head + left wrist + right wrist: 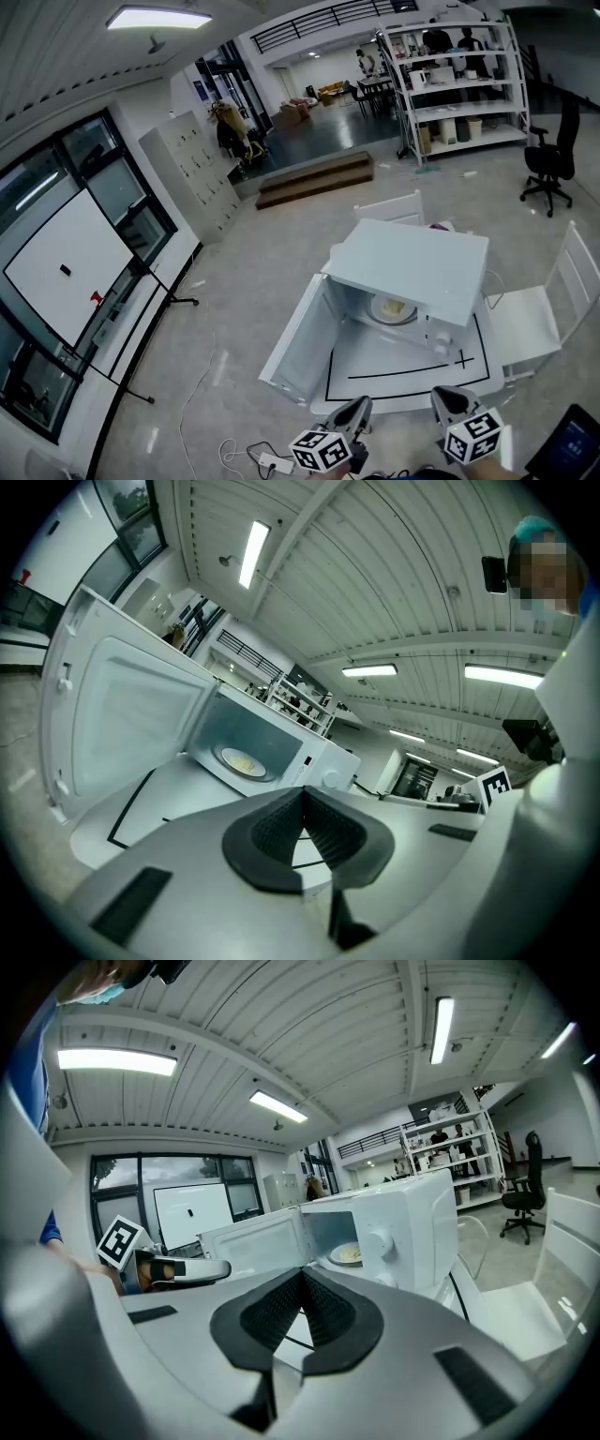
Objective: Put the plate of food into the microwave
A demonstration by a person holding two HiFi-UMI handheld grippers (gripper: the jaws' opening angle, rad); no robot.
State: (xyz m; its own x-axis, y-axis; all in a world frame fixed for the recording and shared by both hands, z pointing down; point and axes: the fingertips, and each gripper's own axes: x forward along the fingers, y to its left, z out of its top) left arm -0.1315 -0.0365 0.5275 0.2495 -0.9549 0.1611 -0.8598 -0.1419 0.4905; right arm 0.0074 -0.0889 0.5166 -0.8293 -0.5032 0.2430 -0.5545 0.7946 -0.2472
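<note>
Round white plate of yellow food (392, 308) sits inside the open white microwave (412, 262). Left gripper (302, 795) and right gripper (302, 1275) fingers closed, empty.

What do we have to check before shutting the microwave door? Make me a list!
1. Plate of food inside the microwave: ok, it sits in the cavity.
2. Door free to swing: ok, it stands wide open with nothing seen in the doorway.
3. Left gripper empty: ok, jaws together on nothing.
4. Right gripper empty: ok, jaws together on nothing.
5. Both grippers away from the microwave: ok, they are held back near the person.
6. Plate fully clear of the door's path: cannot tell.
</note>
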